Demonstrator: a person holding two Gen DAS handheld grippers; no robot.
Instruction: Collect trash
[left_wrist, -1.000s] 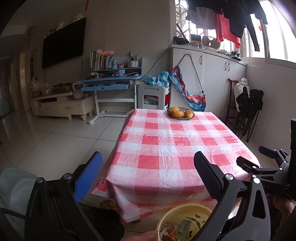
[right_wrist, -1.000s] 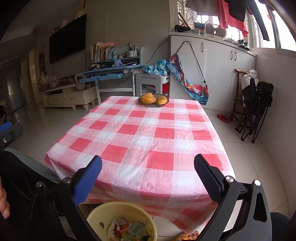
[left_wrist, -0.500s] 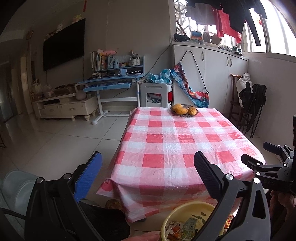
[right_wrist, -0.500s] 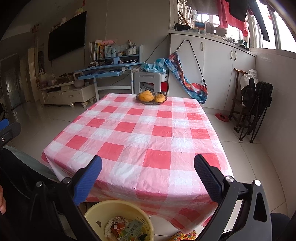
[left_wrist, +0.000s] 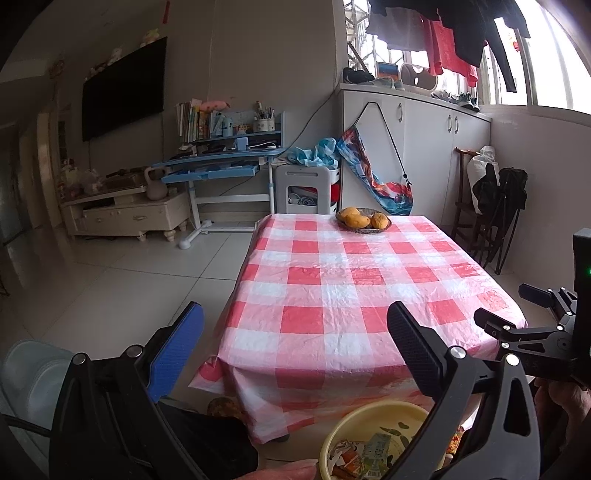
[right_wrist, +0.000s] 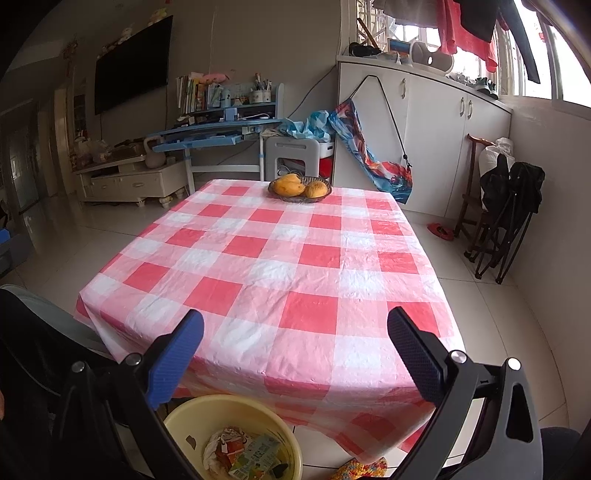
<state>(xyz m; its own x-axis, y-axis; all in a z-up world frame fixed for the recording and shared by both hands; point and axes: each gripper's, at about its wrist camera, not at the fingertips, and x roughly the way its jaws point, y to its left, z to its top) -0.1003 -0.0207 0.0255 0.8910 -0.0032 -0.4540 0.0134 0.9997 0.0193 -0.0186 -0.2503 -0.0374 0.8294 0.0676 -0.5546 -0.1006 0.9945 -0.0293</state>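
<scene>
A yellow plastic bin (right_wrist: 231, 435) stands on the floor in front of the table's near edge, with crumpled wrappers and paper trash (right_wrist: 245, 456) inside. It also shows in the left wrist view (left_wrist: 373, 441). My left gripper (left_wrist: 295, 345) is open and empty, held above the bin and facing the table. My right gripper (right_wrist: 295, 347) is open and empty, above the bin too. It shows at the right edge of the left wrist view (left_wrist: 532, 317).
The table has a red and white checked cloth (right_wrist: 280, 273) with a basket of mangoes (right_wrist: 299, 188) at its far end. A grey chair (left_wrist: 33, 373) is at the left. Folded chairs (right_wrist: 506, 218) stand at the right wall. A blue desk (right_wrist: 218, 136) is behind.
Both grippers have drawn back and risen a little from the table; the bin and table edge sit slightly lower in view. Both stay open and empty.
</scene>
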